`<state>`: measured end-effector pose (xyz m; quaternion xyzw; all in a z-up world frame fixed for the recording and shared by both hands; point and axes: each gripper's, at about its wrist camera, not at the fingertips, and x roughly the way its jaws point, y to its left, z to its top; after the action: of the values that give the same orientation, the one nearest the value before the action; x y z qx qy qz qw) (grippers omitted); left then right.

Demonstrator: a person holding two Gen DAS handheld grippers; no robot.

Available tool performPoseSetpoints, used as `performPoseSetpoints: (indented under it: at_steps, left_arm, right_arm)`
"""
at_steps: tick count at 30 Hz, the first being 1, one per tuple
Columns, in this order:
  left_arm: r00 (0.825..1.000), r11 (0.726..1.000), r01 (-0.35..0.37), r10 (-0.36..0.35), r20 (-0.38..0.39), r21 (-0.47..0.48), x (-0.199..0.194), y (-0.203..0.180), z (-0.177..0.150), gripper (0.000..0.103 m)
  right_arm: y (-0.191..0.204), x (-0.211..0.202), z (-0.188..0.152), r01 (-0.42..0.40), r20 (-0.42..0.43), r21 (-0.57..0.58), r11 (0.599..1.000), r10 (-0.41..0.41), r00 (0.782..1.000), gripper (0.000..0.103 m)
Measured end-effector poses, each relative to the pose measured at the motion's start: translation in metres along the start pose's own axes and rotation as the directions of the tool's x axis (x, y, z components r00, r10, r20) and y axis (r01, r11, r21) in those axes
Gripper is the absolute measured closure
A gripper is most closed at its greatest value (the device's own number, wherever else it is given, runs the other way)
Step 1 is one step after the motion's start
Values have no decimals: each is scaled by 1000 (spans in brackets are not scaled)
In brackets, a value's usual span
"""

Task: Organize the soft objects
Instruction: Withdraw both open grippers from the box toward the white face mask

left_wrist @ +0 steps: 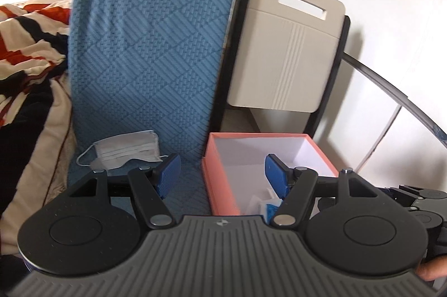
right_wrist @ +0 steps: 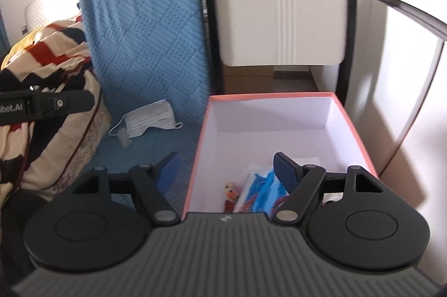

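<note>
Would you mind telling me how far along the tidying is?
Done: some soft packets already lie in the pink box. In hand: nothing; the left gripper and right gripper are both open and empty. Left: the face mask on the blue mat.

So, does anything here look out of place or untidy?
Yes: one face mask lies crumpled on the blue cushion, outside the pink box where other soft items already sit. Both claws are empty.
</note>
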<state>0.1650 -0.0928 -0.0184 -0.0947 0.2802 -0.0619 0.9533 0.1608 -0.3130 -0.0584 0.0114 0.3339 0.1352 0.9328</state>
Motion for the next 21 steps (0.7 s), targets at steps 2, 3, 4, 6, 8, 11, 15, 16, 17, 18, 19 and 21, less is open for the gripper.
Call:
performPoseSetpoints:
  at_steps: [2, 3, 4, 6, 8, 11, 15, 16, 17, 18, 19, 21]
  left_arm:
    - [1000, 1000, -15, 15, 24, -13, -4, 10, -4, 31]
    - [999, 999, -28, 29, 24, -17, -5, 15, -6, 31]
    - [999, 999, -41, 41, 22, -20, -6, 20, -9, 31]
    - [999, 998, -49, 49, 18, -25, -5, 29, -12, 31]
    - [998, 998, -59, 60, 10, -32, -4, 39, -18, 31]
    - [997, 996, -76, 77, 2, -41, -1, 52, -26, 31]
    - [996, 995, -93, 93, 0, -44, 2, 65, -34, 31]
    - [995, 994, -96, 96, 2, -44, 3, 68, -35, 31]
    - [995, 994, -98, 98, 2, -43, 5, 71, -37, 31]
    - [995, 994, -98, 98, 0, -43, 6, 73, -39, 31]
    - [995, 994, -98, 98, -2, -43, 8, 76, -41, 31]
    - [996, 995, -90, 90, -1, -37, 12, 81, -48, 31]
  right_arm:
    - [9, 3, -3, -17, -1, -7, 1000, 17, 1000, 27]
    - [14, 4, -4, -21, -1, -12, 1000, 21, 1000, 27]
    - [19, 7, -6, -28, 0, -18, 999, 28, 1000, 27]
    - [28, 11, -10, -42, -1, -23, 999, 42, 999, 27]
    - [37, 17, -16, -57, -8, -24, 998, 57, 998, 27]
    - [48, 25, -25, -75, -20, -29, 997, 75, 997, 27]
    - [57, 35, -36, -92, -36, -40, 995, 90, 995, 27]
    - [58, 37, -37, -91, -36, -42, 995, 89, 995, 27]
    - [59, 39, -38, -91, -36, -42, 995, 89, 995, 27]
    - [60, 41, -40, -93, -35, -41, 995, 91, 995, 27]
    - [60, 42, -41, -94, -35, -38, 995, 92, 995, 27]
    - [61, 46, -44, -96, -41, -37, 995, 94, 995, 27]
